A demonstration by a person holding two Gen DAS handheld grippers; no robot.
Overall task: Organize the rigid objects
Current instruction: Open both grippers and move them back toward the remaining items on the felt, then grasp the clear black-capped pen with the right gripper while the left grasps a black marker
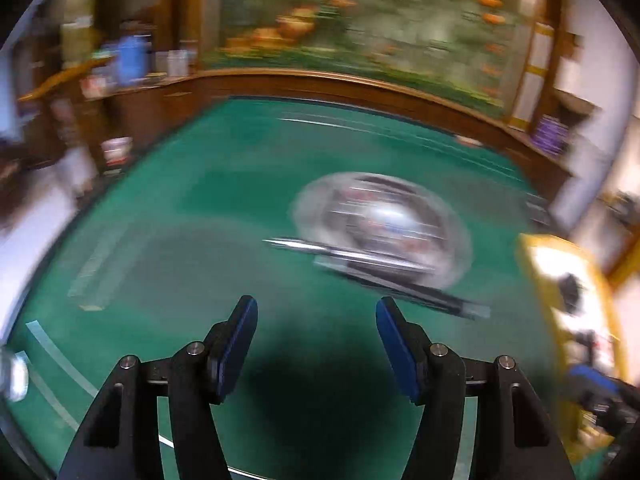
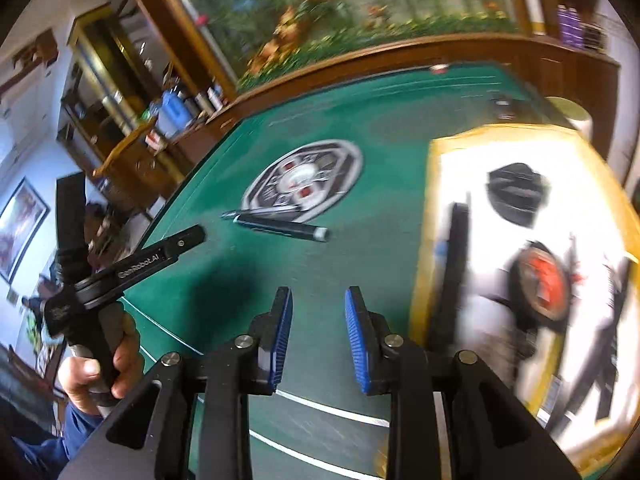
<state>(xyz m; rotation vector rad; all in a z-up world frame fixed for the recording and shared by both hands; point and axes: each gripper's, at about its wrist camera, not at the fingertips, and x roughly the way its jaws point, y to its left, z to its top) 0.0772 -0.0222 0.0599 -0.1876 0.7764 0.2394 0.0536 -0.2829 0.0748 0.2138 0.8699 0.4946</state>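
Note:
On the green felt table (image 2: 224, 292), a black marker (image 2: 280, 226) and a silver pen (image 2: 256, 212) lie side by side at the near edge of a round printed emblem (image 2: 304, 184). My right gripper (image 2: 318, 294) hovers short of them, open, with nothing between its blue pads. To its right stands a yellow-rimmed white tray (image 2: 424, 240) holding a black round object (image 2: 516, 194), an orange-red round object (image 2: 542, 280) and a long black bar (image 2: 452, 272). In the blurred left wrist view, my left gripper (image 1: 317, 308) is open and empty, and the marker (image 1: 400, 284) and pen (image 1: 304, 245) lie ahead to its right.
A wooden rail (image 2: 360, 60) borders the table's far side, with cluttered shelves (image 2: 120, 100) beyond at the left. A small object (image 2: 440, 69) sits near the far rail. White lines (image 2: 332, 408) cross the felt in front. A person's hand (image 2: 100, 368) grips the left tool's handle.

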